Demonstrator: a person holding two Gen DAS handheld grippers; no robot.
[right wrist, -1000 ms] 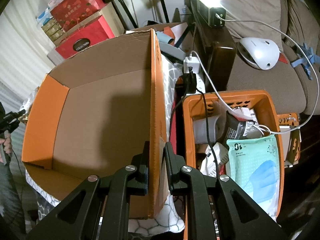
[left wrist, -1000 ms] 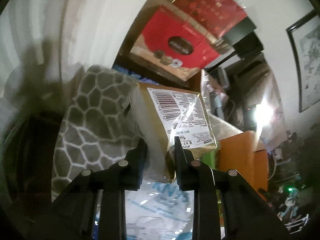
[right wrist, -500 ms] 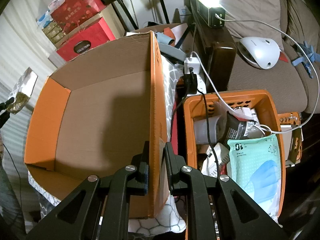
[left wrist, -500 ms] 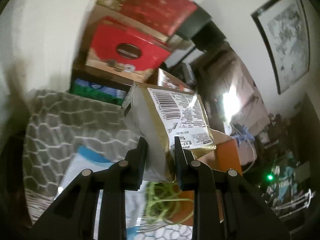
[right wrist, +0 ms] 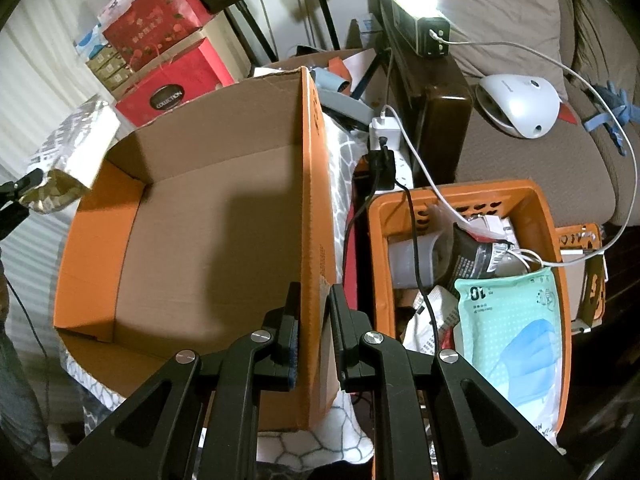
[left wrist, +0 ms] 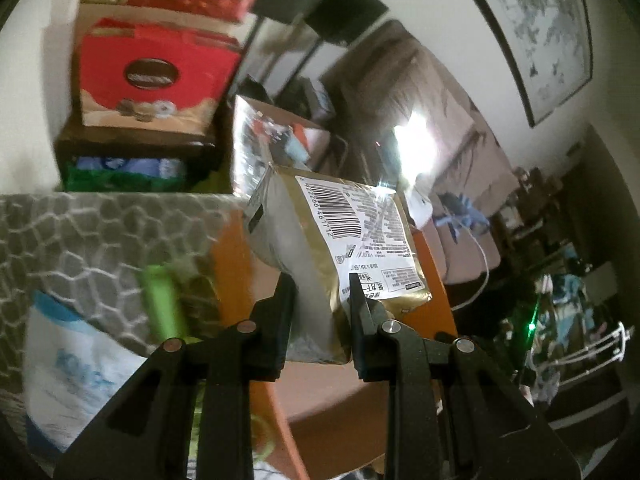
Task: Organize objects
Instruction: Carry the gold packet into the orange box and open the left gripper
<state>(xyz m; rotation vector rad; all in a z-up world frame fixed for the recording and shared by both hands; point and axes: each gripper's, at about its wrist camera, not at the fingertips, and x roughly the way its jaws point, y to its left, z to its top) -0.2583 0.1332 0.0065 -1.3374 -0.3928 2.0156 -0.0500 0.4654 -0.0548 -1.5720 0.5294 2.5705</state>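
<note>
My left tongs (left wrist: 322, 304) are clamped on the gold packet (left wrist: 340, 240), holding it in the air at the box's (right wrist: 208, 220) far left corner, tipped over the rim. My right tongs (right wrist: 314, 320) pinch the box's right wall, pointing forward along it to steady it. I judge I'm mid-carry: next the packet must go right over the opening, lower, then be let go. The basket (right wrist: 548, 216) sits right.
</note>
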